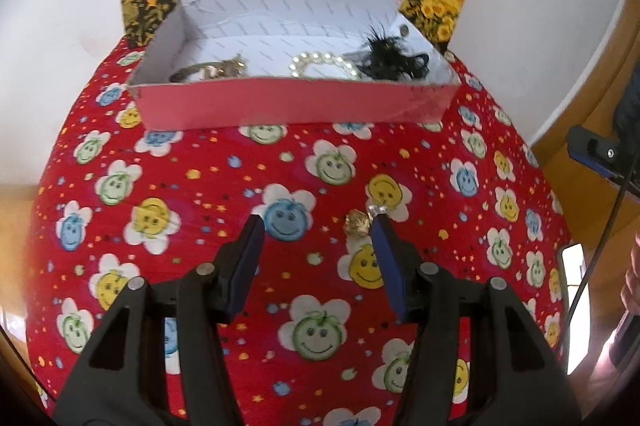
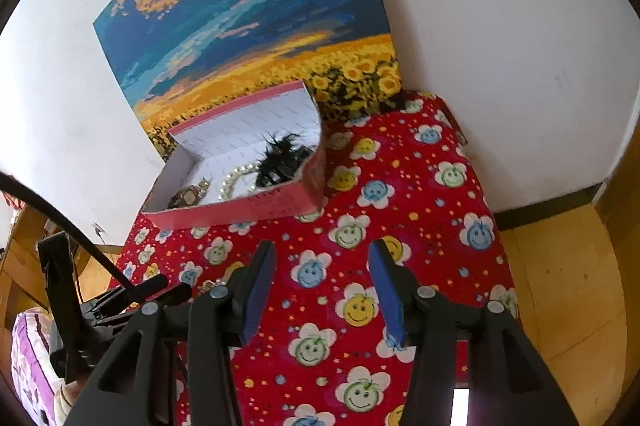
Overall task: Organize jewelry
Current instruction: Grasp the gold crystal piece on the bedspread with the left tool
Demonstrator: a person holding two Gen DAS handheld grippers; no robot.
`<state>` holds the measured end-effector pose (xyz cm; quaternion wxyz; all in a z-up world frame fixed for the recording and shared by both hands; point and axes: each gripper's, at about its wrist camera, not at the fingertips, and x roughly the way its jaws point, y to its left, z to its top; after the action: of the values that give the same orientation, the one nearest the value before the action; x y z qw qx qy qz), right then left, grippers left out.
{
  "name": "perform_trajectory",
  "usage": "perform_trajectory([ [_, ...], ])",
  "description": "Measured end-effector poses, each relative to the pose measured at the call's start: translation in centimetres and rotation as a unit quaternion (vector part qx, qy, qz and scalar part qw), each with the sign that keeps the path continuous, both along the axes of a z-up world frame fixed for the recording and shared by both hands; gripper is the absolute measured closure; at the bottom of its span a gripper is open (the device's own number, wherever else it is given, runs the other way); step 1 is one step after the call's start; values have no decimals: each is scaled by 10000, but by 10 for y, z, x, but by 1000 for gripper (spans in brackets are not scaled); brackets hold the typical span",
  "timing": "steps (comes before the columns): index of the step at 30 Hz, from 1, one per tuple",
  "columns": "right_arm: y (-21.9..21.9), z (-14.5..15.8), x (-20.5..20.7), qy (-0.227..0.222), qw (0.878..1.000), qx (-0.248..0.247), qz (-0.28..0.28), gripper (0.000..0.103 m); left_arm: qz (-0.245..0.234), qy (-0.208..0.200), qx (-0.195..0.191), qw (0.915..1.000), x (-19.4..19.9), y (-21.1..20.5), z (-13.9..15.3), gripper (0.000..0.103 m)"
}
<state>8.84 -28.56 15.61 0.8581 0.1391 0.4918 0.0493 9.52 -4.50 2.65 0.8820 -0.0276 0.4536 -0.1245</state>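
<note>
Red smiley tablecloth (image 1: pixel 224 162), sunflower painting (image 2: pixel 248 26) behind; I see gold earring (image 1: pixel 357 224) left view only; left gripper (image 1: pixel 318 226) and right gripper (image 2: pixel 322 254) both spread, empty.

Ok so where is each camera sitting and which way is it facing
Left wrist: on the left gripper, angled down at the cloth and pink box; its open fingers straddle a gold earring; a hand shows at the right edge.
Right wrist: on the right gripper, open, facing cloth, box and painting; the left gripper shows lower left.
Shared: box, pearls, cloth, painting.
</note>
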Motion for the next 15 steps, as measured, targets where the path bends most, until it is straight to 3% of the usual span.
perform_trajectory([
  [8, -1, -11, -4, 21, 10000, -41, 49, 51, -222, -21, 324, 9992, 5, -19, -15, 63],
  [11, -1, -11, -5, 17, 10000, -26, 49, 51, -344, -156, 508, 9980, 5, -27, -15, 76],
  [14, 0, -13, -5, 25, 10000, 2, 45, 51, -503, -252, 614, 9965, 3, -35, -14, 100],
  [15, 0, -13, -5, 32, 10000, 5, 43, 51, -541, -264, 612, 9963, 2, -37, -13, 100],
])
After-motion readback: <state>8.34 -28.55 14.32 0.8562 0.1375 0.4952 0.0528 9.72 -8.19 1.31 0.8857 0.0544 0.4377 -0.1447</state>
